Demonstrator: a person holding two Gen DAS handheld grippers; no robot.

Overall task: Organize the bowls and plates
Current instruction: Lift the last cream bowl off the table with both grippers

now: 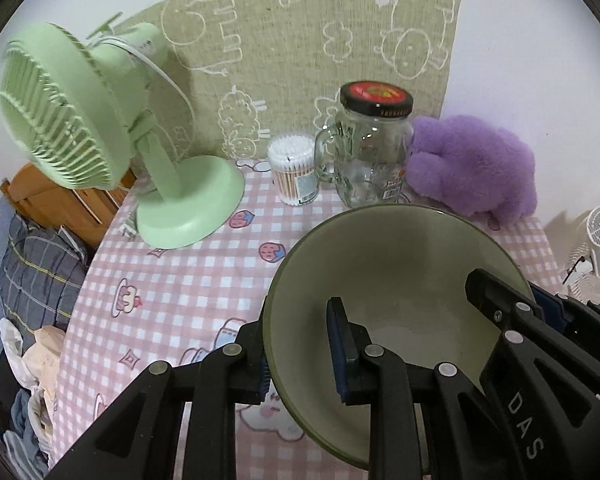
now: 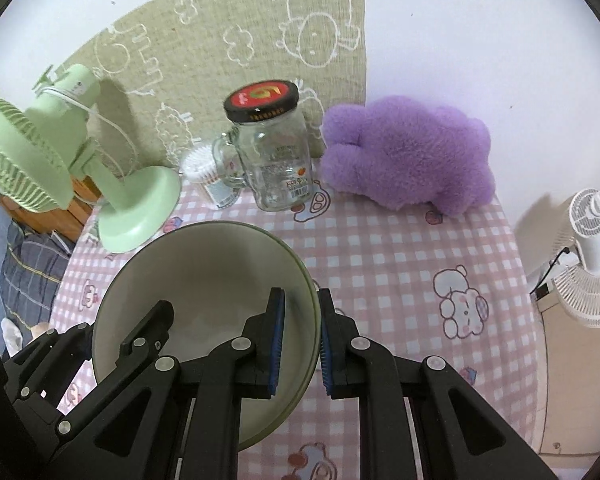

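Observation:
A pale green bowl point(image 1: 400, 276) with a dark green rim is held over the pink checked tablecloth point(image 1: 180, 280). My left gripper point(image 1: 298, 350) straddles its left rim, one finger inside and one outside, shut on the rim. My right gripper point(image 2: 300, 340) straddles the bowl's point(image 2: 204, 272) right rim in the same way, shut on it. Each gripper shows in the other's view at the opposite rim. No plate is in view.
A green desk fan point(image 1: 100, 128) stands at the back left. A cotton swab tub point(image 1: 294, 170), a glass jar mug point(image 1: 370, 148) with a black lid and a purple plush toy point(image 1: 472, 168) line the back. A white fan point(image 2: 592, 256) stands off the table's right edge.

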